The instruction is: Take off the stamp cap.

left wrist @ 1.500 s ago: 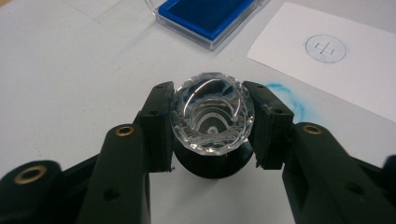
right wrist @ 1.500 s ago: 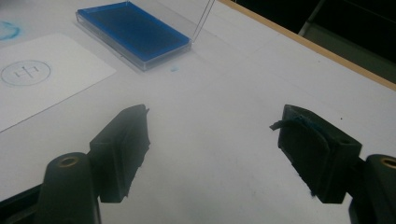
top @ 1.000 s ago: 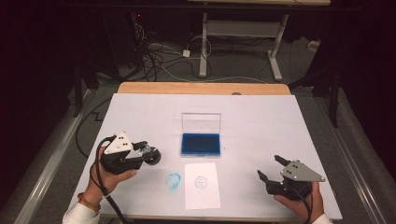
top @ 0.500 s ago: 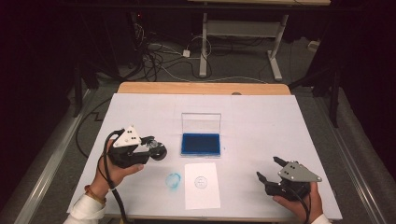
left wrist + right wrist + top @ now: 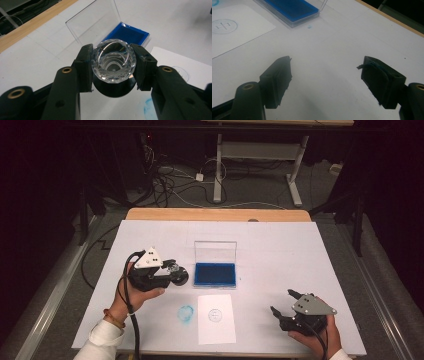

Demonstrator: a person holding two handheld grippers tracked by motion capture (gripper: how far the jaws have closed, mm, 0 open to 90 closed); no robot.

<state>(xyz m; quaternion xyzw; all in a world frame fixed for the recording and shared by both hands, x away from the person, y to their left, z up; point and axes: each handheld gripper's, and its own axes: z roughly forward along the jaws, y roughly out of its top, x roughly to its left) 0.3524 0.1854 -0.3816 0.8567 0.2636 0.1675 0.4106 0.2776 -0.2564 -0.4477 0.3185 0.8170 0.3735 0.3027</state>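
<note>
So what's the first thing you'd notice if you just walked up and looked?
Probably the sparkly clear stamp, gripped between the jaws of the left gripper on the left of the table. Next, the bright blue ink pad in its open clear case at the middle. In front of it lies a white paper with a round stamped mark, and a blue ink smudge sits beside it.

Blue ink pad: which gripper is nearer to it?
Left. The left gripper, holding the stamp, sits just beside the blue ink pad; the right gripper is farther off.
</note>
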